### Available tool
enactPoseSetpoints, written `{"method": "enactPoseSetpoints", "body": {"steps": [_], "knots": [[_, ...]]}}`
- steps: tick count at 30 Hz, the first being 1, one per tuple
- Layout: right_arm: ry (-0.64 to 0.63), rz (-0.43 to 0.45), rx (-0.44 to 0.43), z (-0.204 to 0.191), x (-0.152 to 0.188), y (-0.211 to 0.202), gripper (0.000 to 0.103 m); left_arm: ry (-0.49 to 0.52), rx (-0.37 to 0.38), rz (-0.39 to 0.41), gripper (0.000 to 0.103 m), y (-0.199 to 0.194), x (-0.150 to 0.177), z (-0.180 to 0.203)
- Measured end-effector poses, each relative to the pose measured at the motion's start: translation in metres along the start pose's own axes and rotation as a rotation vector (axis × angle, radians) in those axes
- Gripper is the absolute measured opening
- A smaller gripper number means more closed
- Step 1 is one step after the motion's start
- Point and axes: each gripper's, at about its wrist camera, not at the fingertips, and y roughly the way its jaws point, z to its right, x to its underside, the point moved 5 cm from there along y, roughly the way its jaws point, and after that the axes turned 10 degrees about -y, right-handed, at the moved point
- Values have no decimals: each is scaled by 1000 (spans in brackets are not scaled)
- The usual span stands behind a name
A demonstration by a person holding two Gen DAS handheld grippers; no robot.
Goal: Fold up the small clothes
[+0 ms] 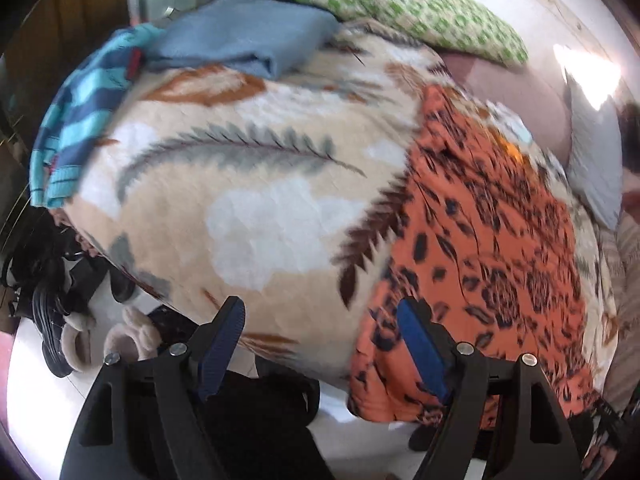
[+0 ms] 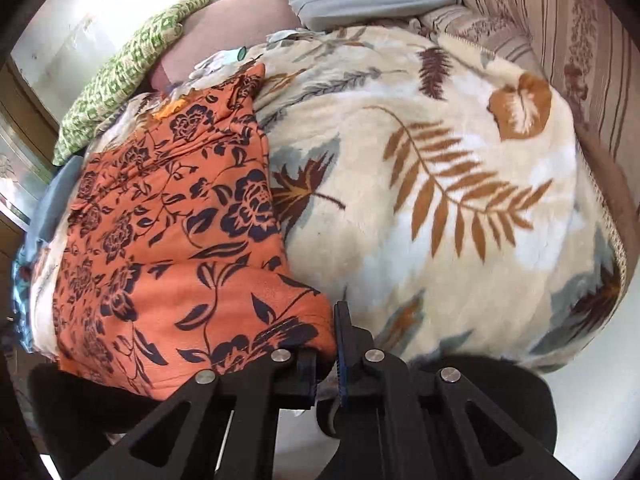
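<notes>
Right gripper: jaws clamped on the near corner of the orange floral garment. Left gripper: jaws spread wide, nothing between them, poised over the garment's opposite near edge. No readable writing or labels appear. Garment: orange fabric printed with dark navy roses and leaves, lying mostly flat and slightly wrinkled on the leaf-patterned blanket, its near edge at the blanket's front edge. A folded blue cloth sits at the blanket's far side.
</notes>
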Motion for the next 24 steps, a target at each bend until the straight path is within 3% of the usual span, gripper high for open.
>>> {"method": "enactPoseSetpoints", "body": {"steps": [3,8,11,14,17,18,19,21,24], "knots": [[-42,-1,11,-11,1,0,7,51,-34,-50,79,19,19,14],[-62,20,-5,-20,-3,-4,7,37,-92,-132,79,44,38,12],[-51,28,-22,-19,-8,-3,7,35,-94,-148,79,50,49,14],[-36,25,-43,-18,-9,-2,7,97,-128,-143,79,56,60,23],[-42,25,-48,-21,-8,-1,7,103,-97,-146,78,63,65,29],[-43,27,-52,-22,-8,-1,7,86,-81,-158,66,66,66,28],[-43,31,-56,-22,-9,-2,7,60,-53,-180,47,69,68,26],[-42,43,-61,-23,-10,-5,7,-12,70,-221,23,71,70,24],[-35,61,-76,-23,-12,-10,7,16,90,-215,9,67,69,24]]}}
